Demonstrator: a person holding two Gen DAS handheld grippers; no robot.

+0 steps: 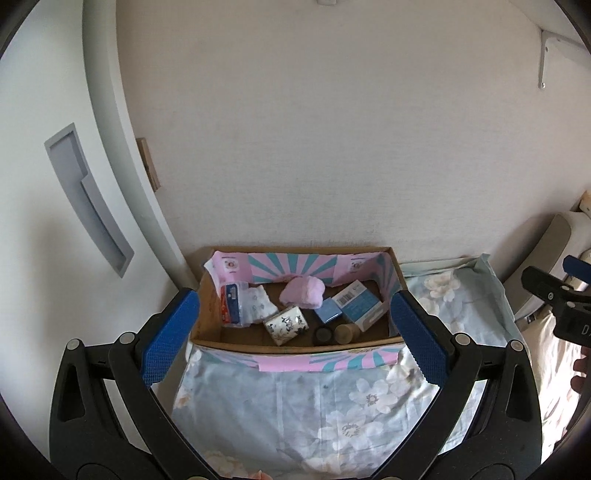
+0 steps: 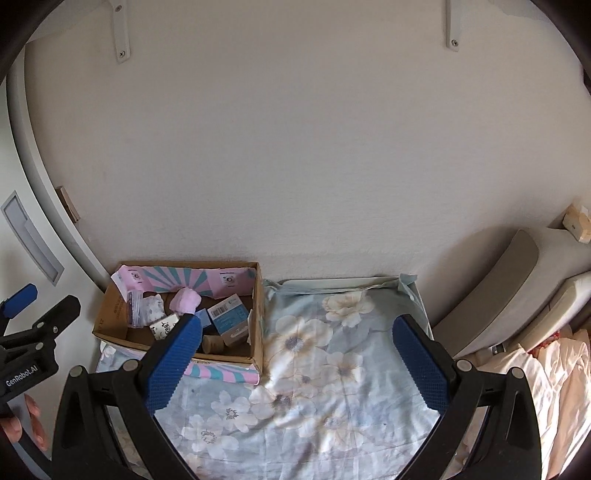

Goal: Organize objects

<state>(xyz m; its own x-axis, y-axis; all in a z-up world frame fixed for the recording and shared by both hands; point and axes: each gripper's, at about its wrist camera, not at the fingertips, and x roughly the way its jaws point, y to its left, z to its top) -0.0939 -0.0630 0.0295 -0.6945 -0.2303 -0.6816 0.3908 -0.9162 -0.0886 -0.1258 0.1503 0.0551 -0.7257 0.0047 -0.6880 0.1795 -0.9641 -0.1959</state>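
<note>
An open cardboard box [image 1: 207, 325] [image 2: 110, 314] stands on the floral sheet against the wall. Inside lie a pink fluffy bundle [image 1: 302, 291] [image 2: 185, 300], a blue-white carton [image 1: 360, 304] [image 2: 228, 316], a small blue box [image 1: 328, 311], a patterned tissue pack [image 1: 286, 324] [image 2: 162, 328], a clear plastic packet [image 1: 233, 302] [image 2: 133, 308], white cloth [image 1: 258, 303], and two small round jars [image 1: 337, 334]. My left gripper [image 1: 291, 338] is open and empty, above the box's near edge. My right gripper [image 2: 297, 349] is open and empty over the sheet, right of the box.
The floral sheet [image 1: 306, 413] [image 2: 332, 369] covers a low surface. A white door with a recessed handle [image 1: 88, 199] is left. A grey cushion [image 2: 491, 295] and pale bedding [image 2: 543, 376] lie right. Wall brackets [image 2: 120, 33] hang above.
</note>
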